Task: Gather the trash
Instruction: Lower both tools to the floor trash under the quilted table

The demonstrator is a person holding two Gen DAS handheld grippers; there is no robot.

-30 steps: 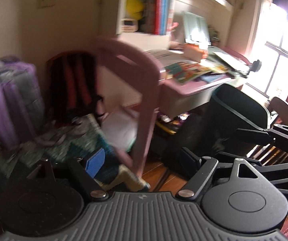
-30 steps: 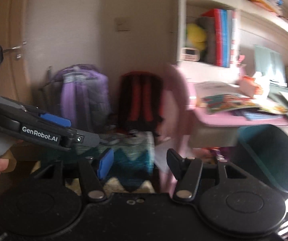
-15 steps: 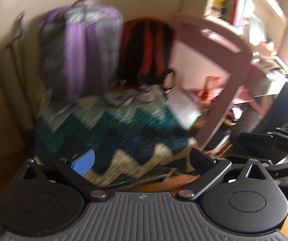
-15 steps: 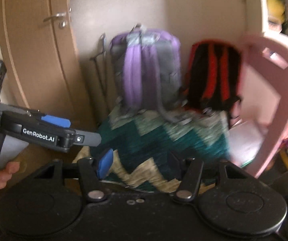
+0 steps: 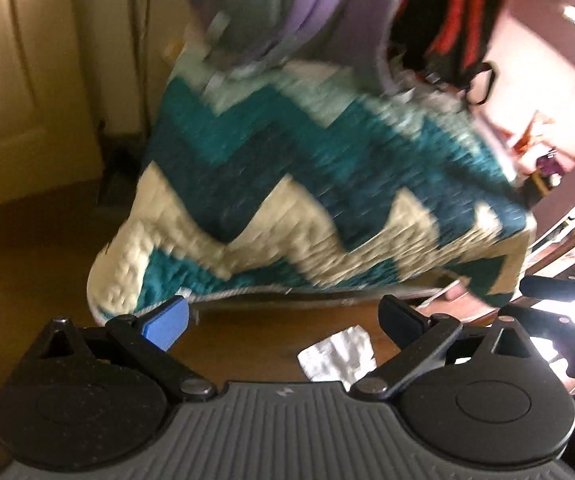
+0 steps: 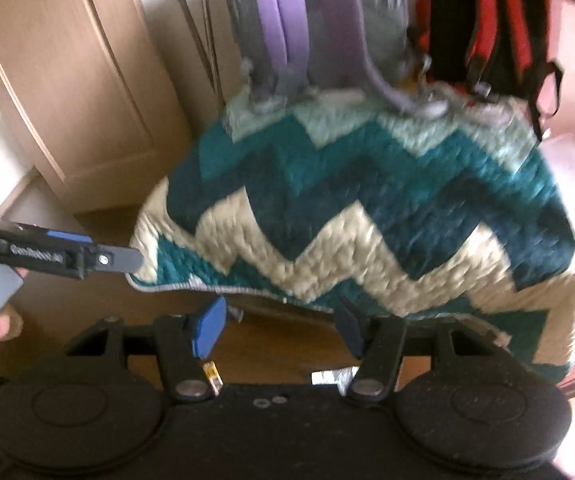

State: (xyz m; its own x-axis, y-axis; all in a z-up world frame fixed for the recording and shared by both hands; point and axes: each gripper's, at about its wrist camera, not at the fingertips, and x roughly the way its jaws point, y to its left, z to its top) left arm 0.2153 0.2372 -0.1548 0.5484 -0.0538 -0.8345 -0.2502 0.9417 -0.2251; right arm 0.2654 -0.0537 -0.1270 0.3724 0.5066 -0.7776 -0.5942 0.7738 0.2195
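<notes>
A crumpled white paper scrap [image 5: 337, 354] lay on the wooden floor [image 5: 27, 264], near the left gripper [image 5: 283, 316], whose jaws were spread wide and empty. The right gripper [image 6: 281, 326] was likewise released, nothing between its fingers; a small yellow scrap [image 6: 212, 374] lay just below it. A zigzag quilt [image 5: 319, 184] hung just beyond both. Both views were smeared, so a snap closure was judged likely to miss the paper, push it under the quilt, or snag the quilt's hem instead.
</notes>
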